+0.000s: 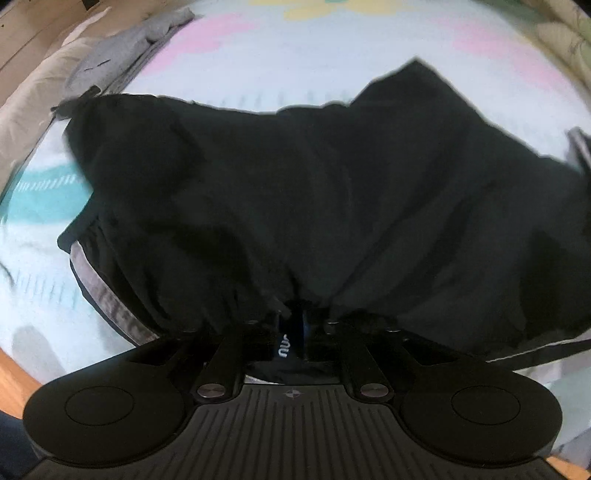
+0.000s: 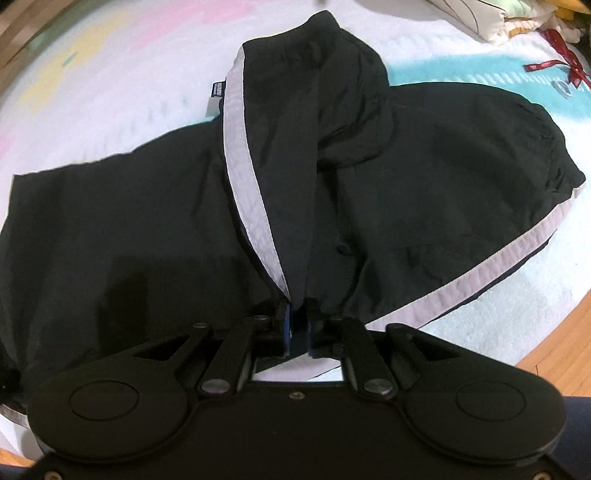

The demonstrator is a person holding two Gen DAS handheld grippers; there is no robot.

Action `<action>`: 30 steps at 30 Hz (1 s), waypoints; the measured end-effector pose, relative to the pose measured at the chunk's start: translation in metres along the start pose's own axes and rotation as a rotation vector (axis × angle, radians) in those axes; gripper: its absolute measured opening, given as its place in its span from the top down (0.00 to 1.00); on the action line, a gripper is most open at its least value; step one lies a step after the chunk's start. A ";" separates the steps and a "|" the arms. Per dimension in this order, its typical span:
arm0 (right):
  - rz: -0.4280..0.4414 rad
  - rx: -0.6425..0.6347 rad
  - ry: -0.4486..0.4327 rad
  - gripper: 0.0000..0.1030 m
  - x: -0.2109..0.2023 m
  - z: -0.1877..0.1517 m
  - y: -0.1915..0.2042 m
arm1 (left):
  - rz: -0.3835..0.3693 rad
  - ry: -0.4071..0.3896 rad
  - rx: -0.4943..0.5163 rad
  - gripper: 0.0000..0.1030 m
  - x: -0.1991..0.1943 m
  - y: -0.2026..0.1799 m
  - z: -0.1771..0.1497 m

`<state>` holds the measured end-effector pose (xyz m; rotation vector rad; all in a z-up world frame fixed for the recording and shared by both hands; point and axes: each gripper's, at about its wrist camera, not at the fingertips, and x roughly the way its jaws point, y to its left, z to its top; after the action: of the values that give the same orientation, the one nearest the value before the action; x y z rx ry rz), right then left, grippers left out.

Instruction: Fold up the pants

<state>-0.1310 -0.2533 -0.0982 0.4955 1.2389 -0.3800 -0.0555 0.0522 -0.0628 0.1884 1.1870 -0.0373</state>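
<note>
Black pants [image 1: 314, 192] with a pale grey side stripe [image 2: 243, 155] lie folded over on a pastel bed cover [image 1: 258, 66]. In the left wrist view the dark cloth bunches into my left gripper [image 1: 297, 325], whose jaws stand close together and pinch a gathered edge. In the right wrist view a raised fold of the pants [image 2: 314, 122] with the stripe runs down into my right gripper [image 2: 298, 317], and the blue pads [image 2: 286, 328] clamp it. The other striped edge [image 2: 498, 258] rests flat on the cover at the right.
A grey garment [image 1: 125, 55] and a white pillow [image 1: 40, 77] lie at the far left of the bed. Folded bedding [image 2: 480, 18] and a red ribbon [image 2: 565, 62] sit at the far right. Wooden floor [image 2: 561, 343] shows past the bed's near edge.
</note>
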 end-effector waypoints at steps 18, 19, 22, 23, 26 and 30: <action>-0.134 -0.091 -0.331 0.24 -0.059 0.019 0.015 | 0.094 -0.021 -0.216 0.28 0.007 0.020 -0.004; -0.138 -0.116 -0.348 0.26 -0.060 0.028 0.024 | 0.096 -0.024 -0.211 0.28 0.007 0.017 -0.005; -0.170 -0.180 -0.369 0.39 -0.044 0.055 0.052 | 0.092 -0.040 -0.179 0.28 0.015 0.016 -0.006; -0.187 -0.194 -0.360 0.42 -0.035 0.064 0.061 | 0.089 -0.040 -0.173 0.28 0.016 0.015 -0.006; -0.212 -0.216 -0.332 0.46 -0.007 0.085 0.083 | 0.072 -0.032 -0.183 0.28 0.017 0.017 -0.006; -0.287 -0.195 -0.305 0.43 0.027 0.099 0.095 | 0.071 -0.028 -0.187 0.22 0.022 0.021 -0.003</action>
<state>0.0059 -0.2287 -0.0856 0.0854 1.0369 -0.5496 -0.0473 0.0750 -0.0812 0.0647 1.1480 0.1329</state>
